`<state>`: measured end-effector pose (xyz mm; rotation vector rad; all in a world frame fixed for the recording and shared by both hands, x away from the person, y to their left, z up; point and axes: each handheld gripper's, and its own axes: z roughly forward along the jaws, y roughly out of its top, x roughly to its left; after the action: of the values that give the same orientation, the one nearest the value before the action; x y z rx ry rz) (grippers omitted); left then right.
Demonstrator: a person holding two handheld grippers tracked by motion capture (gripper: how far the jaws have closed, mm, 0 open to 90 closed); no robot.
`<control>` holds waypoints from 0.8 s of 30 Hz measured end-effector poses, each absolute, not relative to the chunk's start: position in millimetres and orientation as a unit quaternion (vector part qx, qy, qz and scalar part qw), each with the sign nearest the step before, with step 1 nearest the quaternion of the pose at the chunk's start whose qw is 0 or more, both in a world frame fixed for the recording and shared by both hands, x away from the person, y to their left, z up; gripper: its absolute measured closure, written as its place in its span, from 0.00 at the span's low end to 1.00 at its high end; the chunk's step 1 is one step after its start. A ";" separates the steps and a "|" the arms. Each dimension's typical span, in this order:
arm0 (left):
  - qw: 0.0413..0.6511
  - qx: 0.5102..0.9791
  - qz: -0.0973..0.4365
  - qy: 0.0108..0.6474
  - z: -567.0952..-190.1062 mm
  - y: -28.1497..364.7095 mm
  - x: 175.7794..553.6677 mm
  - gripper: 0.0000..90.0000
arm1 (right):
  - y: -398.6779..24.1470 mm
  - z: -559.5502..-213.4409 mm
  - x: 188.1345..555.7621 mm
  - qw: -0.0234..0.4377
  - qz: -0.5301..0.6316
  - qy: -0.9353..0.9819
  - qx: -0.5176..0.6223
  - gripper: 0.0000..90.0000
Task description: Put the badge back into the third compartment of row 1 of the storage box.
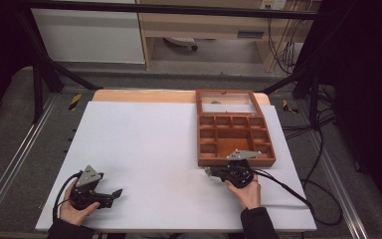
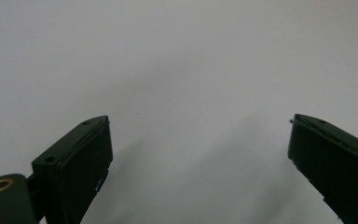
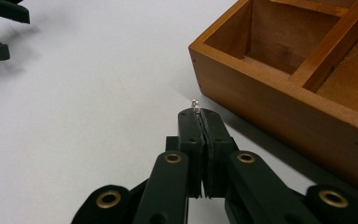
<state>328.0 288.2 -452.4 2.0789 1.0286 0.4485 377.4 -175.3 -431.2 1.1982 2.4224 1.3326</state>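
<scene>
Right hand-held gripper [image 3: 198,113] pinches a tiny shiny piece [image 3: 195,102] beside the unlabelled wooden box [image 3: 284,84].

Wooden box [image 1: 235,137]: reddish-brown wood, smooth, satin sheen; lid [image 1: 226,101] framed in the same wood around a clear, glossy pane.
Table sheet [image 1: 144,149]: white, matt, smooth.
Left gripper [image 2: 198,158], right gripper [image 3: 198,112]: matt black, probably plastic, with brass-coloured rivets; ribbed pads.
Small item [image 3: 195,103] at the right gripper's tips: shiny, possibly metal.

White sheet [image 1: 144,149] over wooden counter [image 1: 139,95]; grey carpet floor [image 1: 10,139]; pale wood cabinet [image 1: 199,25] behind; black frame bars [image 1: 169,8]; cables [image 1: 283,45] at right.
</scene>
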 end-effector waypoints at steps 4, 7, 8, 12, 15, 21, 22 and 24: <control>0.380 0.814 0.176 0.402 -452.3 288.5 328.0 0.07 | -176.9 -428.6 376.4 0.068 0.443 0.802 0.394 0.99; 0.379 0.814 0.176 0.402 -452.4 288.4 328.0 0.07 | -178.4 -426.2 375.5 0.071 0.444 0.801 0.395 0.99; 0.380 0.814 0.176 0.403 -452.4 288.3 328.0 0.07 | -178.4 -426.2 375.5 0.071 0.444 0.801 0.395 0.99; 0.380 0.814 0.176 0.403 -452.4 288.4 327.9 0.07 | -180.8 -422.5 374.1 0.073 0.448 0.800 0.393 0.99; 0.379 0.814 0.177 0.402 -452.3 288.4 328.0 0.07 | -182.0 -420.8 373.5 0.075 0.448 0.800 0.393 0.99; 0.379 0.814 0.177 0.403 -452.3 288.6 328.0 0.07 | -186.1 -415.4 371.6 0.085 0.451 0.797 0.393 0.99; 0.379 0.814 0.177 0.403 -452.3 288.6 328.0 0.07 | -186.6 -414.6 371.2 0.086 0.451 0.796 0.394 0.99; 0.379 0.814 0.177 0.403 -452.2 288.6 327.9 0.07 | -187.9 -413.2 370.9 0.089 0.451 0.797 0.393 0.99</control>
<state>327.9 288.6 -452.2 2.0789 1.0292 0.4531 370.9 -187.9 -413.2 1.1682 2.3699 1.3421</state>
